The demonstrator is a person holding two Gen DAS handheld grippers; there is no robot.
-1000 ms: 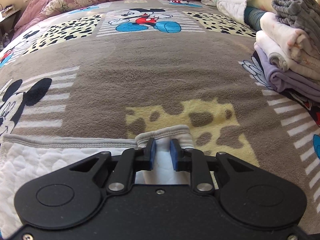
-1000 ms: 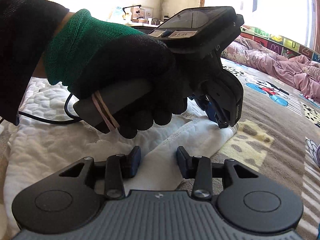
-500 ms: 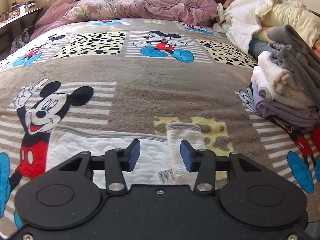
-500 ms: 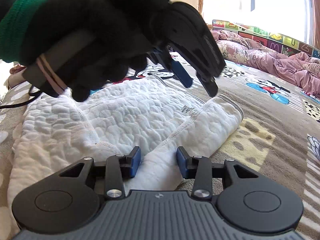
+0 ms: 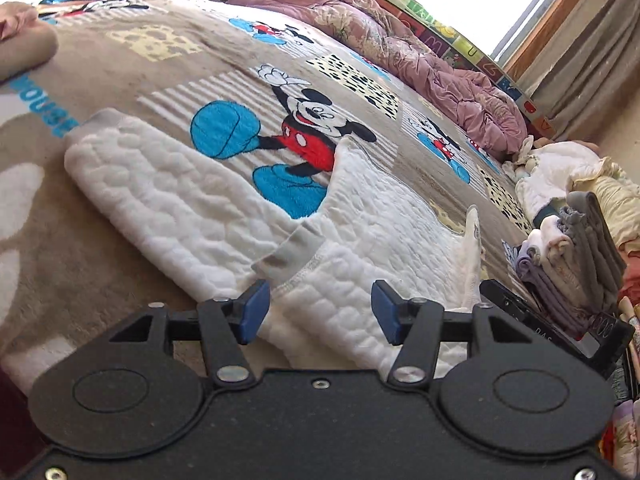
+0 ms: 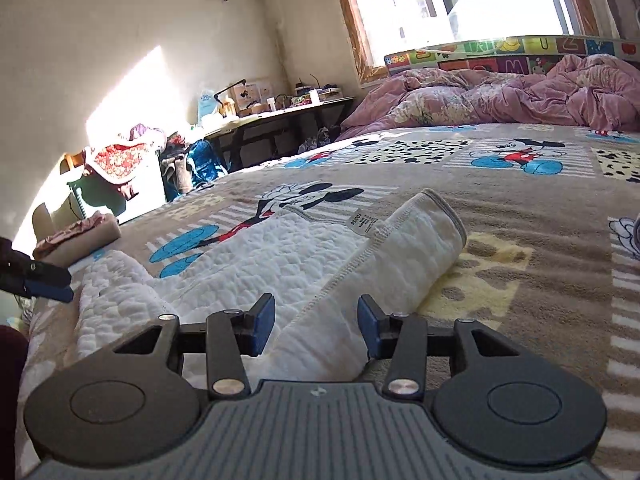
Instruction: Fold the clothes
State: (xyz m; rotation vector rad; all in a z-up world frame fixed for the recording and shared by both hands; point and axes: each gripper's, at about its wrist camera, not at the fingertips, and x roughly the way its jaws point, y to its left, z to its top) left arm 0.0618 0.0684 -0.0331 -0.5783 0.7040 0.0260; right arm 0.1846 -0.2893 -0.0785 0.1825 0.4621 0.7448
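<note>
Sunlit bedroom is filling both views, with a window behind the bed and a cluttered desk (image 6: 280, 106) along the far wall. Brown cartoon-mouse blanket (image 5: 132, 68) is serving as my work surface; it is covering the whole bed, so the garment has room to lie spread out. A rumpled pink quilt (image 6: 500, 92) is lying pushed to the head end, clear of the folding area. A stack of folded clothes (image 5: 576, 264) is sitting at the right edge of the bed, probably finished pieces kept out of the way.

The white quilted garment (image 5: 224, 216) is lying flat on the blanket just in front of both claws. It is looking partly folded: one long part is lying across the body toward my right, inside-out seam and care label (image 6: 362, 222) facing up, its grey-trimmed end reaching the yellow patch. Another part is stretching off to my left, its grey cuff (image 5: 286, 256) lying near the centre.

My left gripper (image 5: 316, 312) is hovering low over the cloth near that cuff, fingers spread, gripping nothing. My right gripper (image 6: 316, 322) is likewise spread, straddling the folded-over part without pinching it; whether the pads are touching fabric I cannot tell.

Judgement: I am between grasps, likely lining up on the left-hand part for the next fold.
</note>
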